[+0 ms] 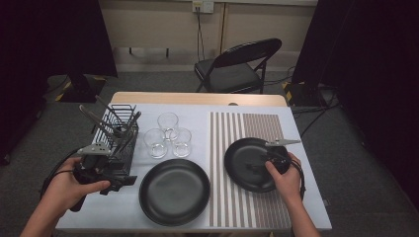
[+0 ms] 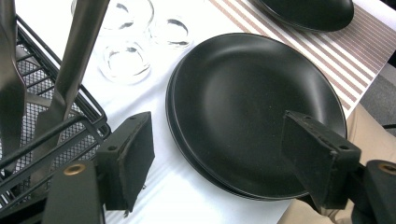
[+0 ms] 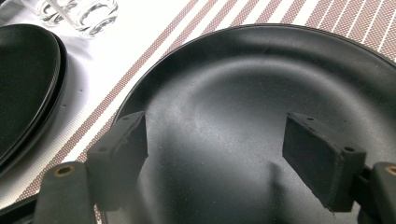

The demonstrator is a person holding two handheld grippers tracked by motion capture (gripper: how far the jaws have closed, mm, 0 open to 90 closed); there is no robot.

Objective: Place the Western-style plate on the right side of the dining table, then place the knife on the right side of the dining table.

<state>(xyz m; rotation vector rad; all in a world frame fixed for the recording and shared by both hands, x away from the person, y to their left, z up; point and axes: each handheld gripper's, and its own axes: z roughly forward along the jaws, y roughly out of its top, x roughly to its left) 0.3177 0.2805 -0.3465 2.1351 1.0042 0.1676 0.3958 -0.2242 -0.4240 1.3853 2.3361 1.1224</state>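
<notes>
Black plate point(image 3: 261, 116) lies under the spread-jawed right gripper point(image 3: 238, 154).

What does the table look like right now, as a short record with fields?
Left hand-held gripper: open, above the white cloth by the stacked black plates
Right hand-held gripper: open, over the black plate on the striped mat
Rack: wire, holds cutlery, left side
Glasses: three, clustered beside rack
</notes>
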